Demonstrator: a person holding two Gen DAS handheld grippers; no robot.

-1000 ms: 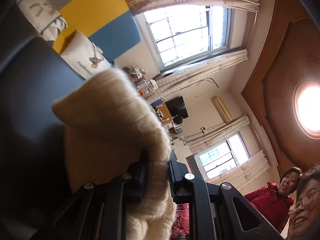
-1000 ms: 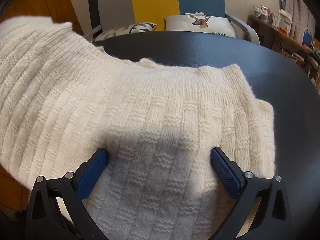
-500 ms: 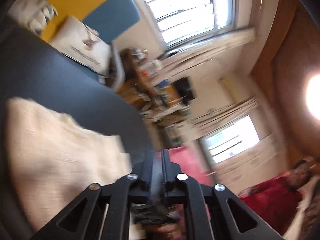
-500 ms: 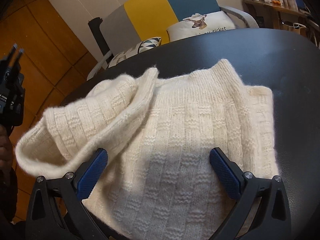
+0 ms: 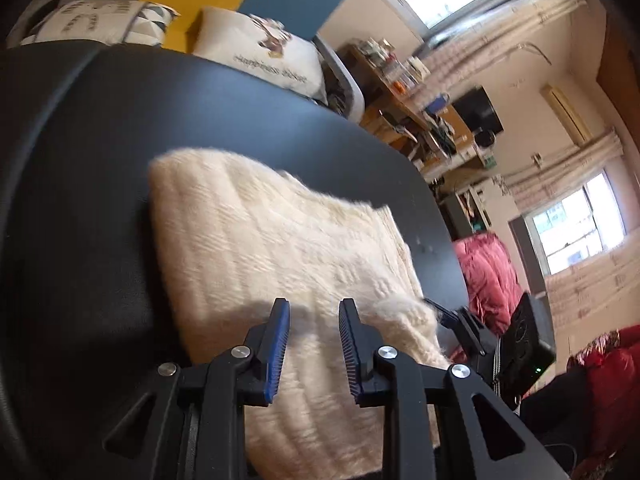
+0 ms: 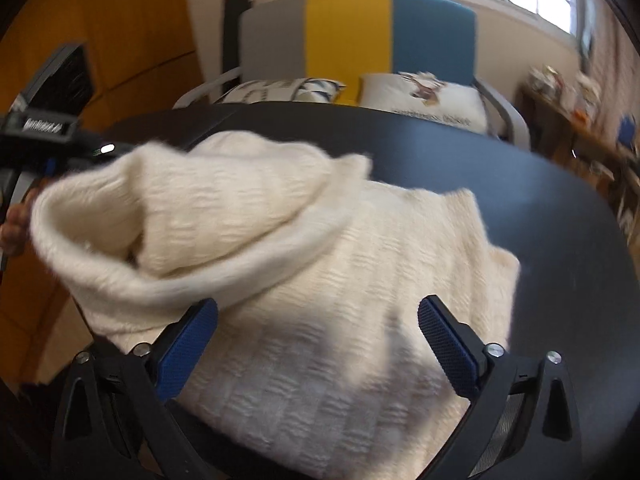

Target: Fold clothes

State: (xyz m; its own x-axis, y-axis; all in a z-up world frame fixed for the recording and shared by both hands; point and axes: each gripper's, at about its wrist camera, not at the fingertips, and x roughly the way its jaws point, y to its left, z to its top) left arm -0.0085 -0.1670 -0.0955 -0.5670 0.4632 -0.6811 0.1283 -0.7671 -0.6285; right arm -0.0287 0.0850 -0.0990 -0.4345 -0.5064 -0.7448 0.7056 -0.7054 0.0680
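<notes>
The cream sweater (image 6: 320,280) lay on the dark surface (image 6: 560,208) — both grippers' fingers open, the left gripper (image 5: 313,312) just widening, the right gripper (image 6: 318,312) just narrowing, gripping nothing.

Two hand-held grippers, black plastic frames with triangular cut-outs and round silver screws at the joints. Left gripper (image 5: 313,312): narrow fingers lined with ribbed blue pads (image 5: 279,350). Right gripper (image 6: 318,322): broader blue pads (image 6: 448,348) with a fine dotted grip, silver screws on each arm.
</notes>
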